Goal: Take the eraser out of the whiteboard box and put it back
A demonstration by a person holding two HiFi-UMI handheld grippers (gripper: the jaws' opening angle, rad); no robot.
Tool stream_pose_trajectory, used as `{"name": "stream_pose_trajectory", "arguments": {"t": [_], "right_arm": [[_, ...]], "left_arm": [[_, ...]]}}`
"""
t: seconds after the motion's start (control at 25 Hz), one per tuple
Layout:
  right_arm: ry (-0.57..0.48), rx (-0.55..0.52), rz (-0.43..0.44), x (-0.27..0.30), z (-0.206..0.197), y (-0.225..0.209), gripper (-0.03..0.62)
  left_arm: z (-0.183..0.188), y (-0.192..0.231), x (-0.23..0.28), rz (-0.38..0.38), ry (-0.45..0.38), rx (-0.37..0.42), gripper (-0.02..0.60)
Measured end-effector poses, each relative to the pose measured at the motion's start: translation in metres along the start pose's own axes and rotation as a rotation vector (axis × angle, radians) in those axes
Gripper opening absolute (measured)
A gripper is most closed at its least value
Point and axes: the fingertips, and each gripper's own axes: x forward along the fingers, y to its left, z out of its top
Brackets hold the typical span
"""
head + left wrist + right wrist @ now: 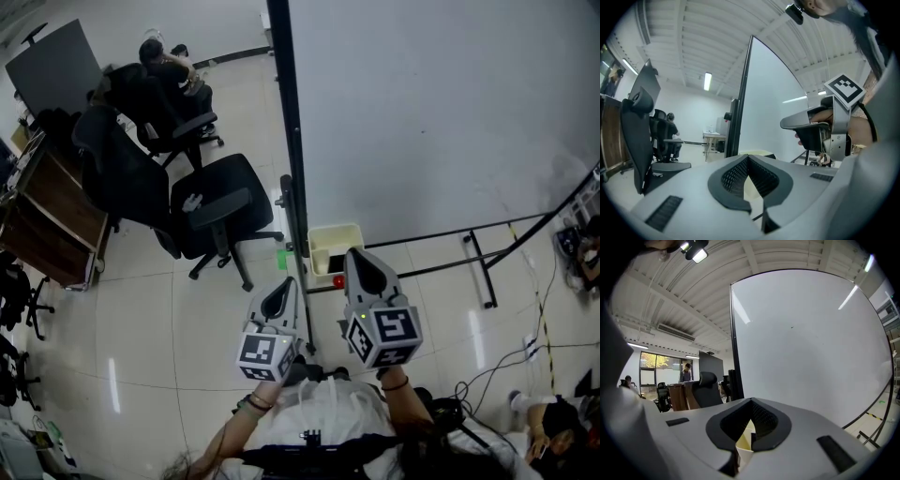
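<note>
whiteboard (431,103): smooth matt white, dark metal frame | floor (141,356): glossy pale tiles | box (334,228): cream plastic | left gripper (284,286), right gripper (356,258): matt grey plastic, ribbed black inner faces | desk (56,202), left edge: brown wood

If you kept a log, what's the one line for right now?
left gripper: shut, empty | right gripper: shut, empty, near cream plastic box | box: at white whiteboard edge | eraser: not held
</note>
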Motion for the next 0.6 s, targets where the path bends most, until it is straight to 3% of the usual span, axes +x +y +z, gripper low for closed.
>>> {"name": "stream_pose_trajectory", "arguments": {"t": [0.6], "right_arm": [[0.03,-0.003,0.002,-0.0025,-0.0062,-0.0024,0.001]], "left_arm": [[0.0005,-0.0065,-0.0009,-0.014,-0.001,0.002,-0.015]]}}
